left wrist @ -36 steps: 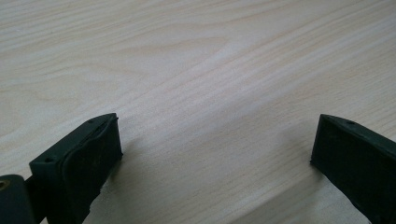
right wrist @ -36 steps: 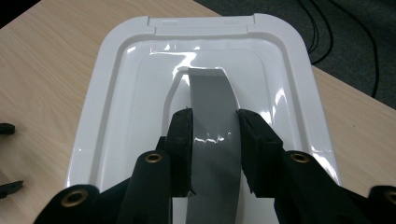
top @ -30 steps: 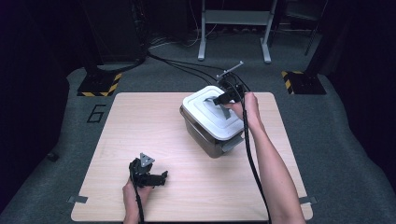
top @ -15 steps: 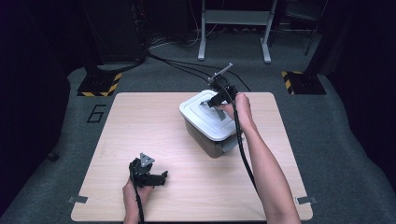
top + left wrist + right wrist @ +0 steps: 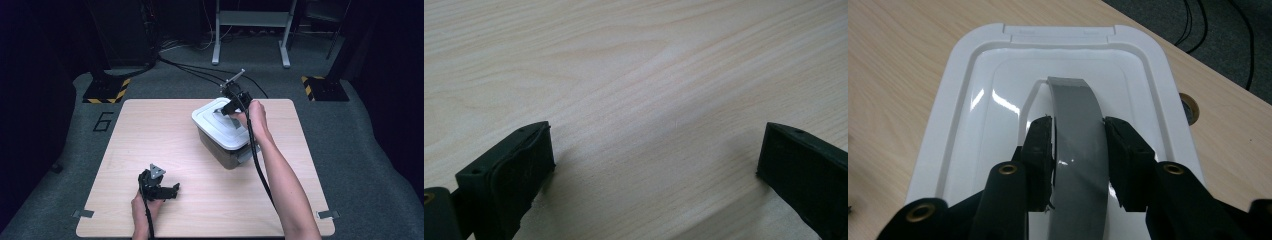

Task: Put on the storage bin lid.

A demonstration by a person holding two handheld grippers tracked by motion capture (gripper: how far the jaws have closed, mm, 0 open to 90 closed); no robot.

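At the near left of the pale wooden table (image 5: 125,150), the left gripper (image 5: 159,188) rests in the person's left hand (image 5: 142,210), low over bare wood and well apart from everything else. In the left gripper view its two black jaws stand spread wide with only wood grain between them.

Toward the far right of the table sits the grey plastic storage box (image 5: 225,150), closed under its white rectangular lid (image 5: 223,125). The box stands at an angle to the table's edges. Across the lid's sunken centre arches a grey tape strap handle (image 5: 1079,150) (it looks like duct tape, glossy and bowed upward).

Over the lid, the right gripper (image 5: 231,106) points down from the person's right hand (image 5: 256,116). In the right gripper view its jaws have just been easing apart a little, yet they sit close on either side of the grey strap, the pads (image 5: 1040,150) flanking its edges and appearing to touch them. A round cable hole (image 5: 1189,107) shows in the table just beyond the lid's right rim.
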